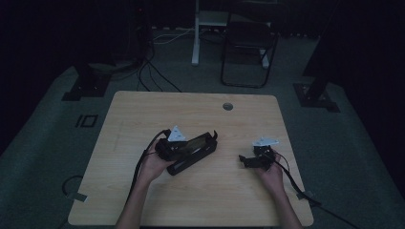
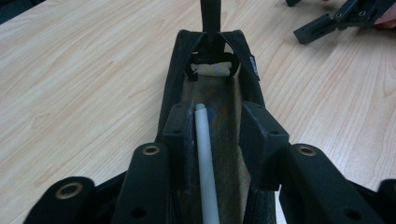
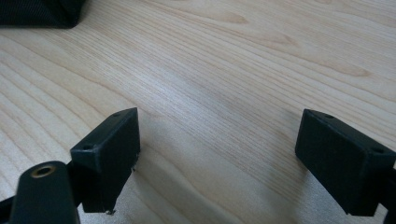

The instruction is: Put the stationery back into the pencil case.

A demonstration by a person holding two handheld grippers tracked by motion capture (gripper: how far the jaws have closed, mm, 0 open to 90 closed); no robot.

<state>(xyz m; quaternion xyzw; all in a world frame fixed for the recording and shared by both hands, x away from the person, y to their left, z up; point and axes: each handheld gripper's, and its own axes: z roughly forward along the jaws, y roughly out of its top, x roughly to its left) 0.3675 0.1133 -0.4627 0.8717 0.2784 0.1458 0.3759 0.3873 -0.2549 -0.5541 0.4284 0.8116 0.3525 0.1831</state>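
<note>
The left hand-held gripper is seen with its jaws spread part way over an open black pencil case; a white pen lies between them, close against one jaw, and no pinch on it is seen. Whether the pads touch the pen cannot be told. The table, of pale wood, is seen beneath both hand-held grippers and carries everything. The pencil case lies directly under and ahead of the left hand-held gripper, stretched away from it along the line of its jaws, with its far end gathered by a black clip and strap. Inside the case, a brownish lining is seen below the jaws. The right hand-held gripper is held well apart from the left one, low over bare wood, with its jaws spread wide and nothing between them. In the high view it is seen to the right of the case, pointed towards it.
</note>
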